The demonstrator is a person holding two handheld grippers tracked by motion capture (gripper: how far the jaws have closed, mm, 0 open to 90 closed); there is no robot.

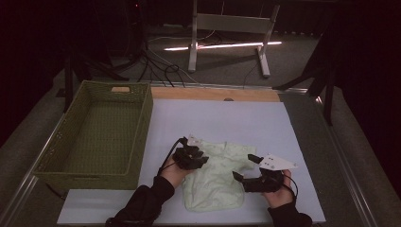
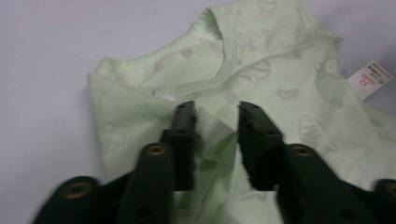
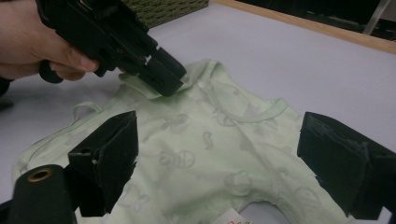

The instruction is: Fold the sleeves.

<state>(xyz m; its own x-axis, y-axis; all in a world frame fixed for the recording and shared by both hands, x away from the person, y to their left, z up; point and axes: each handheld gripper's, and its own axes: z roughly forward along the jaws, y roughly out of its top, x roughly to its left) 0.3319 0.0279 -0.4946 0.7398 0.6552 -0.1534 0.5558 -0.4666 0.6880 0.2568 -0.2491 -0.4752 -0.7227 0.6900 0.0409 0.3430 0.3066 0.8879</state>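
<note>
Here one small garment lies flat on the white sheet of the bench, between two grippers. It is pale green soft cotton with a faint printed pattern, a ribbed round neck and one paper tag. The left gripper stands partly open over a raised fold at the shoulder, not pressing it. The right gripper is wide open and holds nothing. One woven green rectangular basket stands beside.
</note>
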